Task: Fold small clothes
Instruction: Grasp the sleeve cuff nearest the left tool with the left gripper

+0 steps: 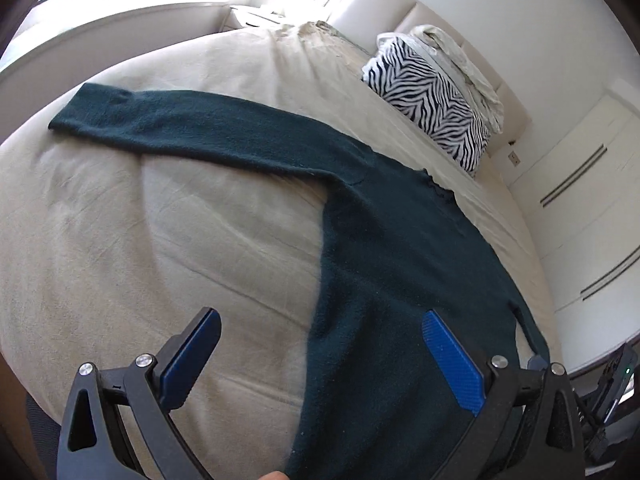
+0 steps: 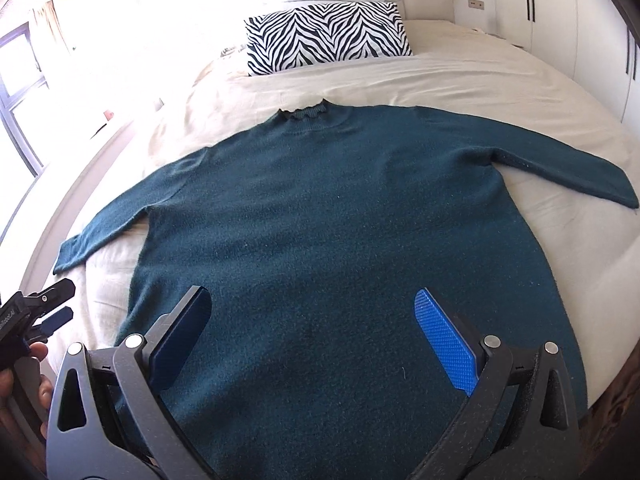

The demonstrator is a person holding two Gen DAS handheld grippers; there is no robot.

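**Sweater spread flat, both grippers wide above its hem**

A dark teal knitted long-sleeved sweater (image 2: 340, 220) lies flat on the beige-sheeted bed (image 2: 500, 92), ruffled collar toward a zebra-striped rectangular pillow (image 2: 328, 38), sleeves stretched out to either side; bare sheet borders both sleeves and the collar. The right gripper (image 2: 312, 332) hangs over the lower body of the garment, jaws spread, holding nothing; the left gripper (image 1: 320, 356) hangs over the sweater's left side edge, jaws spread too, one finger over sheet, one over knit.
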